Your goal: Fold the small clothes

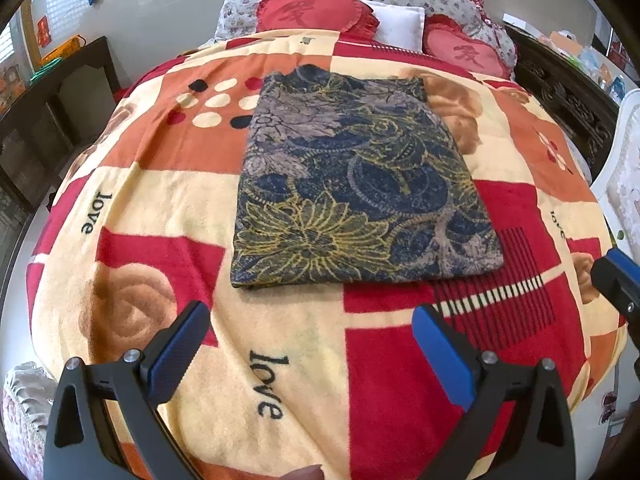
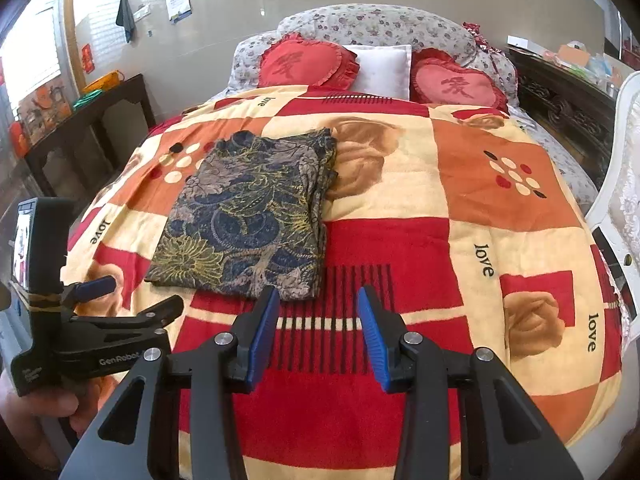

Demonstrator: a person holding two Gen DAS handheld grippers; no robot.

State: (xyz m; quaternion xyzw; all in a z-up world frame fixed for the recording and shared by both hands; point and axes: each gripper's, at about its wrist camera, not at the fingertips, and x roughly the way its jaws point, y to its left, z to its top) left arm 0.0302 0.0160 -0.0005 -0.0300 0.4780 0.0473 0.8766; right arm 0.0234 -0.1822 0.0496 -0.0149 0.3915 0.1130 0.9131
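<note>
A dark floral garment [image 1: 356,184], navy, grey and yellow, lies folded into a flat rectangle on the patterned blanket [image 1: 160,184]. It also shows in the right wrist view [image 2: 248,216], left of centre. My left gripper [image 1: 312,320] is open and empty, held above the blanket just in front of the garment's near edge. My right gripper [image 2: 316,300] is open and empty, near the garment's near right corner. The left gripper shows in the right wrist view [image 2: 132,296], and a right fingertip [image 1: 616,276] shows at the left view's right edge.
The bed carries a red, orange and cream "love" blanket [image 2: 440,208]. Two red heart cushions [image 2: 308,62] and a white pillow [image 2: 384,68] lie at the headboard. A dark side table [image 2: 92,128] stands left; a white chair [image 2: 616,184] and dark cabinet [image 2: 568,108] stand right.
</note>
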